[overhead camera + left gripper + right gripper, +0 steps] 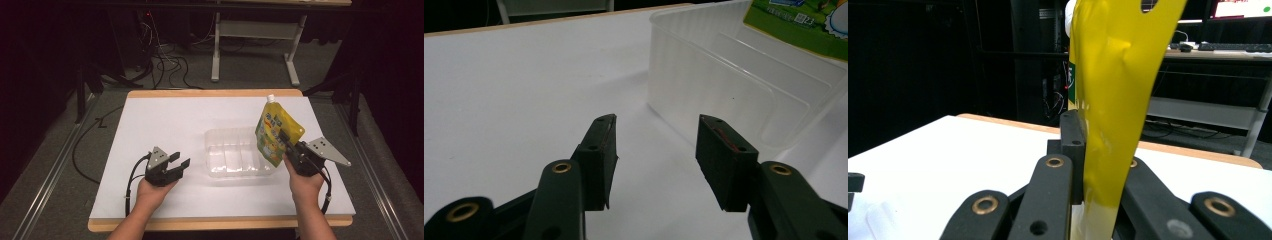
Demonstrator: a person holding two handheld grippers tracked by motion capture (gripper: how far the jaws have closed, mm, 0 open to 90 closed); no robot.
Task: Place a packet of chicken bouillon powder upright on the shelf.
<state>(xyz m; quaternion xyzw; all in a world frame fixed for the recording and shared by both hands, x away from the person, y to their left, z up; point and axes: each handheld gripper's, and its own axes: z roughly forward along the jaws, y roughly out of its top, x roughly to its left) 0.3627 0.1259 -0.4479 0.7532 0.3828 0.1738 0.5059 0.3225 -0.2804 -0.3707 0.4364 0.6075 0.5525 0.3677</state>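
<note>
We held the yellow pouch (274, 134) clamped upright in the right gripper (289, 144), above the clear tray (232, 155). Our left gripper (179, 162) rested beside the tray, jaws wide apart and empty.

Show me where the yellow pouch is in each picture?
High view: the pouch stands right of centre, gripped by the right gripper at the tub's right end.
Left gripper view: only its green printed corner peeks in at top right, above the tub.
Right gripper view: its yellow back rises up the middle, pinched between the jaws.
Shared landmark: the white table top.
</note>
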